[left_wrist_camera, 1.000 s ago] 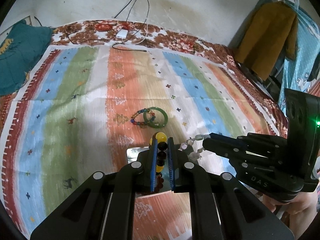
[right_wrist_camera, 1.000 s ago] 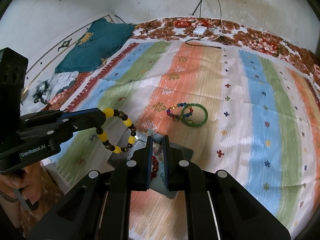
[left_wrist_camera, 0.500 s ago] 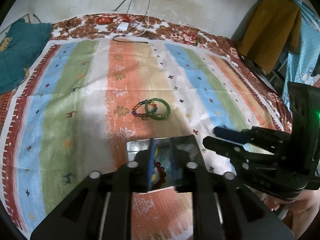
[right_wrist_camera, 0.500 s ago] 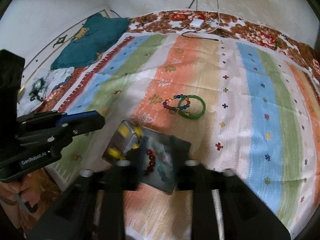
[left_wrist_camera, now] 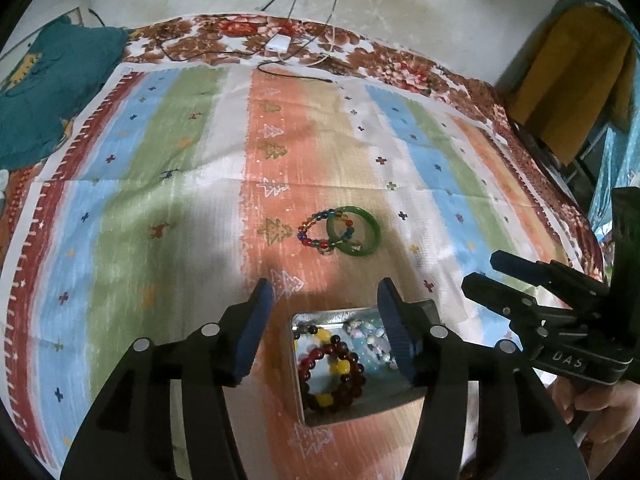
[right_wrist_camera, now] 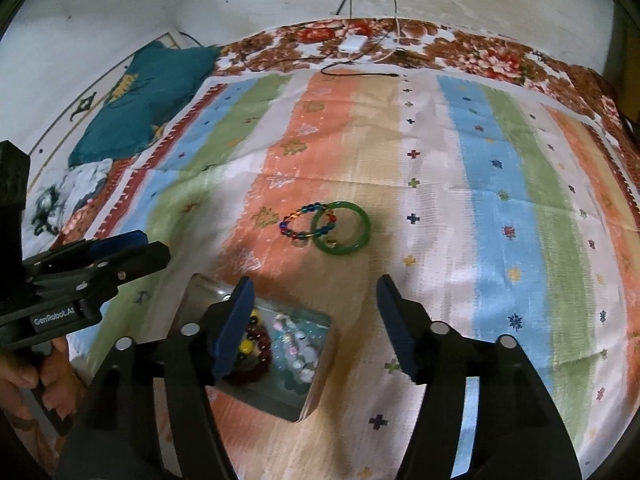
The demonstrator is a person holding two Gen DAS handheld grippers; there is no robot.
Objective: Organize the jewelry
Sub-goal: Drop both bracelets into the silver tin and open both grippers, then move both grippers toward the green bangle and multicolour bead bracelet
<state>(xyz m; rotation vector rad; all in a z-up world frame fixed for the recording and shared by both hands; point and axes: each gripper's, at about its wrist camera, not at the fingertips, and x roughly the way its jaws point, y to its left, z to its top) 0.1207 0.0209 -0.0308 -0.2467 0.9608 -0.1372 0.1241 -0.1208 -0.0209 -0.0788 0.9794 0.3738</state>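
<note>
Both grippers, left (left_wrist_camera: pixel 326 326) and right (right_wrist_camera: pixel 314 326), hang spread and empty over the tin (left_wrist_camera: pixel 320 419), beads inside; the bangle (left_wrist_camera: pixel 353 231) and bead bracelet (left_wrist_camera: pixel 320 230) lie overlapping on the cloth beyond, likely next.

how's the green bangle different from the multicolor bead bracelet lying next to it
The green bangle is one solid, smooth ring in a single colour; the multicolor bead bracelet is a loop of small separate beads in blue, red and amber. The bangle's band looks thicker than the bracelet's beads. The bangle lies right of the bracelet, overlapping it. Both lie flat on the striped cloth, outside the metal tin.
</note>
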